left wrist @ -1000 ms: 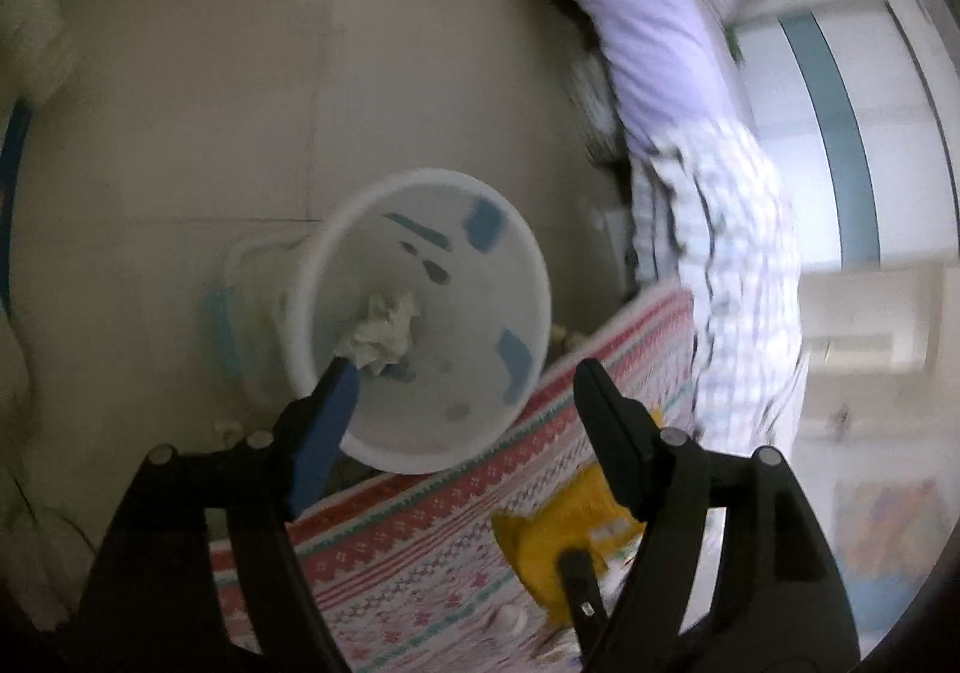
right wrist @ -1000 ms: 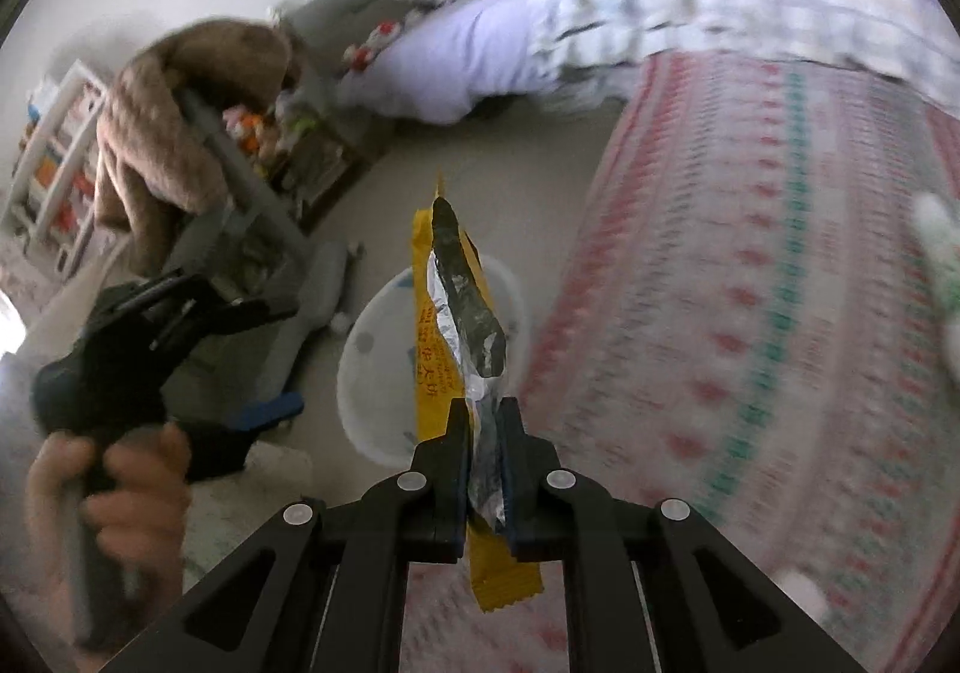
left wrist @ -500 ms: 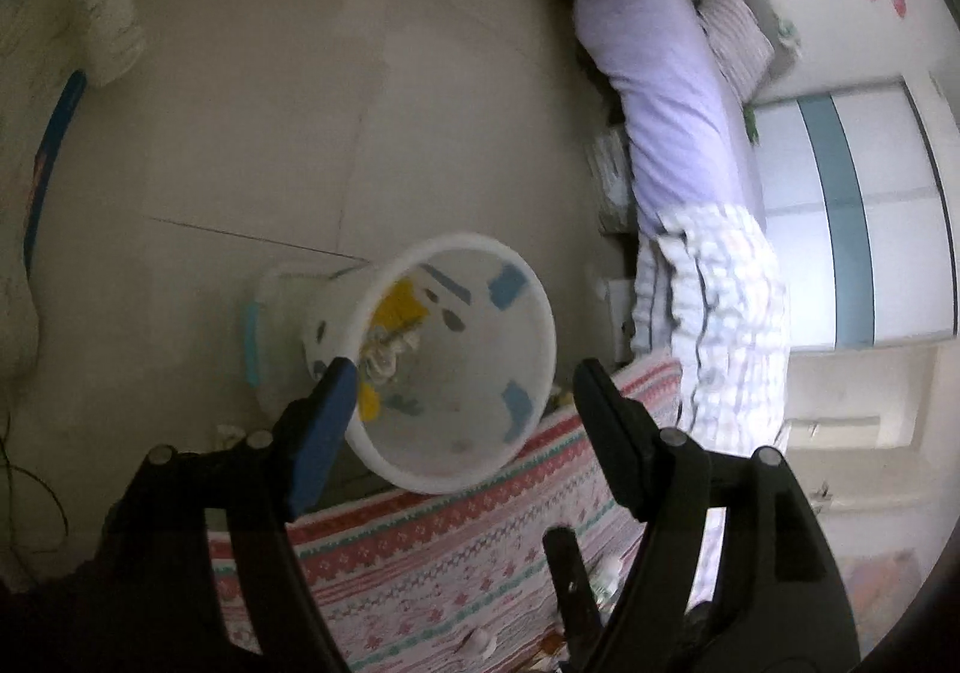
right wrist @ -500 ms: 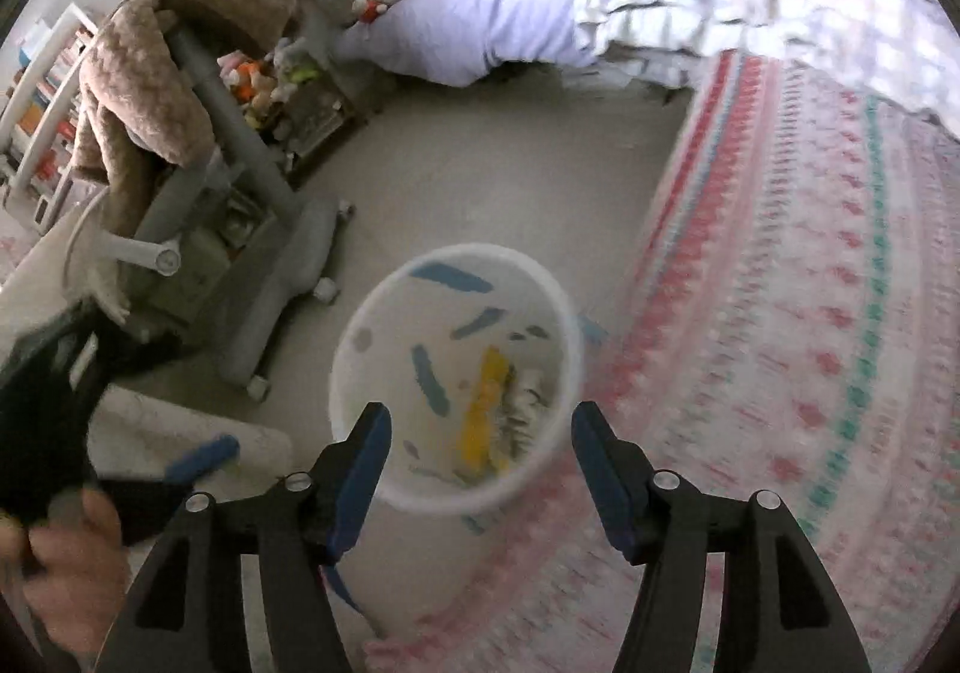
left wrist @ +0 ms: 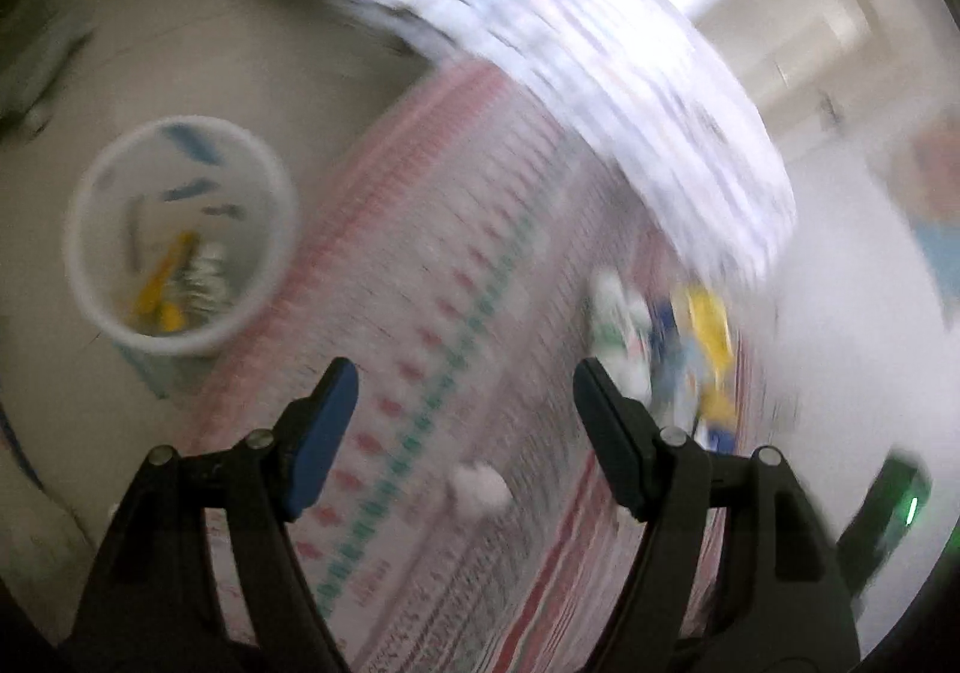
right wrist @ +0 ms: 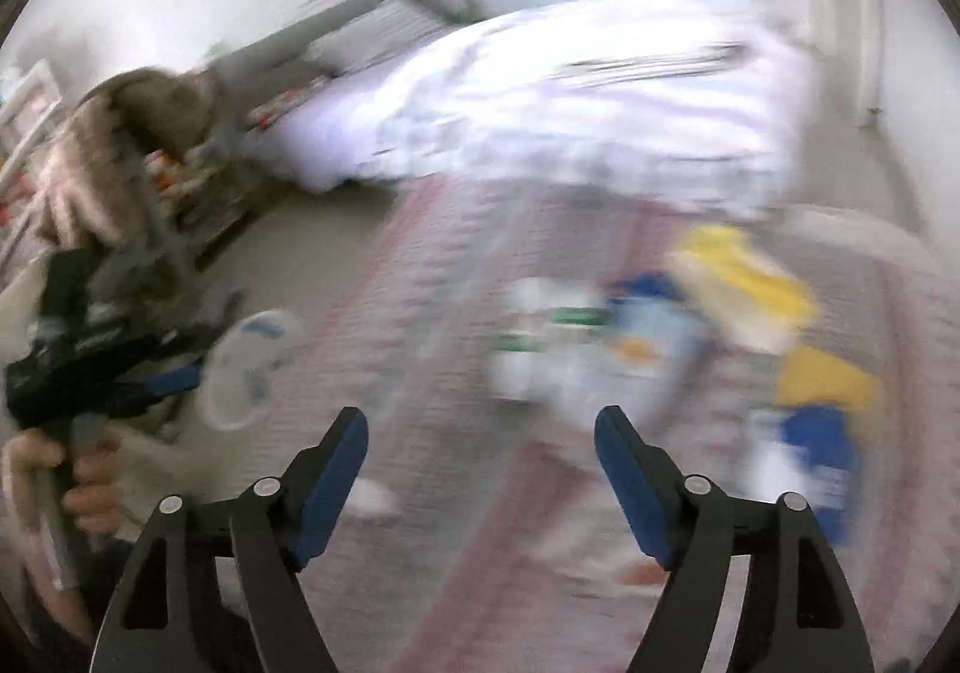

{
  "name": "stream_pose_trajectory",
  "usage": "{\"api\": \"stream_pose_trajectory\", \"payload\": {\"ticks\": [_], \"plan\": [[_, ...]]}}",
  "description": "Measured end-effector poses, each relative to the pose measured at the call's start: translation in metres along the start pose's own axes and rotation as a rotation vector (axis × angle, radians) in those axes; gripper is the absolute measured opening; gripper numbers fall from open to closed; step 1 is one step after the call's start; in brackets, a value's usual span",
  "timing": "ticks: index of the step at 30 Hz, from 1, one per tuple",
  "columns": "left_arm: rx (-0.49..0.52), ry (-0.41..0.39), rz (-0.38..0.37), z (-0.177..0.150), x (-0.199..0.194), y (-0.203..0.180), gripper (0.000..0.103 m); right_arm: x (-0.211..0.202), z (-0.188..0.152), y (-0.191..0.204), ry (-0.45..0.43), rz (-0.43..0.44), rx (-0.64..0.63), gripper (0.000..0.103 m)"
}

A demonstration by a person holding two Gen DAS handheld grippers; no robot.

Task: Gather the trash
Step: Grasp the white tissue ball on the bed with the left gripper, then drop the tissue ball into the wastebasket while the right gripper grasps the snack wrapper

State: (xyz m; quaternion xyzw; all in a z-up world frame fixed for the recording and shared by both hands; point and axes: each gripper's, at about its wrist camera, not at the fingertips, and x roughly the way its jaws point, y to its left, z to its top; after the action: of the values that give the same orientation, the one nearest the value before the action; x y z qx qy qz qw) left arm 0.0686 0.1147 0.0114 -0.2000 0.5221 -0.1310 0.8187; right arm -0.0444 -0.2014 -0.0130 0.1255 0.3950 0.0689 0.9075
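The white trash bin with blue marks stands on the floor beside the patterned rug; a yellow wrapper and crumpled paper lie inside it. My left gripper is open over the rug, with nothing between its fingers. A small white wad lies on the rug below it. My right gripper has its jaws opening, nothing between them. Blurred litter lies ahead: white-green packets, a yellow bag, blue pieces. The bin shows at the left of the right wrist view.
A bed with a checked quilt runs along the far side. A grey chair draped with a brown plush blanket stands left. A person's hand holds the left gripper's handle. Both views are smeared by motion.
The right gripper opened and dropped the yellow wrapper into the bin. Both grippers then swung away from the bin toward the litter on the rug; the left one rolled.
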Motion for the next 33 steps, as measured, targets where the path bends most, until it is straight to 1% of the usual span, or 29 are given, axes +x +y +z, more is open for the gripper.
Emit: {"api": "stream_pose_trajectory", "payload": {"ticks": [1,2,3,4,5,6,8,9,11,12,13,14,15,17,19,24,25,29,31,32,33], "plan": [[0.046,0.037,-0.007,-0.008,0.011,-0.012,0.074,-0.001,-0.006,-0.019,0.002,-0.021,0.044,0.082],[0.089,0.094,-0.011,-0.019,0.025,-0.021,0.074,0.002,-0.014,-0.04,0.016,-0.037,0.103,0.082],[0.113,0.138,-0.004,-0.029,0.037,-0.026,0.074,0.006,-0.022,-0.056,0.039,-0.059,0.159,0.081],[0.124,0.166,0.012,-0.036,0.046,-0.031,0.074,0.01,-0.027,-0.069,0.067,-0.085,0.203,0.081],[0.133,0.19,0.037,-0.043,0.056,-0.033,0.074,0.018,-0.034,-0.084,0.116,-0.121,0.258,0.082],[0.139,0.208,0.063,-0.05,0.065,-0.035,0.071,0.021,-0.036,-0.09,0.14,-0.119,0.28,0.082],[0.147,0.233,0.093,-0.058,0.079,-0.036,0.066,0.026,-0.035,-0.093,0.162,-0.071,0.295,0.081],[0.152,0.241,0.112,-0.061,0.086,-0.037,0.062,0.026,-0.036,-0.094,0.17,-0.073,0.285,0.081],[0.165,0.246,0.153,-0.065,0.097,-0.041,0.056,0.03,-0.037,-0.088,0.198,-0.103,0.246,0.081],[0.171,0.249,0.172,-0.067,0.103,-0.042,0.047,0.035,-0.039,-0.085,0.216,-0.109,0.234,0.081],[0.167,0.255,0.184,-0.071,0.108,-0.041,0.036,0.038,-0.045,-0.085,0.229,-0.105,0.234,0.081],[0.162,0.224,0.19,-0.071,0.107,-0.041,0.034,0.045,-0.047,-0.084,0.252,-0.099,0.238,0.081],[0.159,0.211,0.184,-0.071,0.107,-0.042,0.022,0.05,-0.049,-0.083,0.264,-0.103,0.236,0.081],[0.123,0.23,0.141,-0.068,0.106,-0.039,0.02,0.057,-0.056,-0.081,0.29,-0.129,0.219,0.081],[0.094,0.212,0.119,-0.064,0.101,-0.037,0.019,0.063,-0.059,-0.08,0.305,-0.14,0.214,0.081],[0.106,0.154,0.1,-0.06,0.081,-0.036,0.019,0.073,-0.061,-0.075,0.319,-0.159,0.214,0.081],[0.108,0.151,0.098,-0.058,0.076,-0.03,0.019,0.075,-0.062,-0.074,0.322,-0.161,0.215,0.081],[0.096,0.156,0.074,-0.055,0.073,-0.027,0.019,0.087,-0.062,-0.07,0.336,-0.172,0.216,0.081],[0.083,0.16,0.06,-0.051,0.075,-0.021,0.019,0.094,-0.064,-0.068,0.337,-0.176,0.208,0.074],[0.08,0.16,0.052,-0.051,0.07,-0.018,0.019,0.097,-0.064,-0.066,0.337,-0.18,0.199,0.052],[0.077,0.157,0.046,-0.052,0.069,-0.02,0.019,0.099,-0.064,-0.062,0.33,-0.202,0.172,0.027]]}}
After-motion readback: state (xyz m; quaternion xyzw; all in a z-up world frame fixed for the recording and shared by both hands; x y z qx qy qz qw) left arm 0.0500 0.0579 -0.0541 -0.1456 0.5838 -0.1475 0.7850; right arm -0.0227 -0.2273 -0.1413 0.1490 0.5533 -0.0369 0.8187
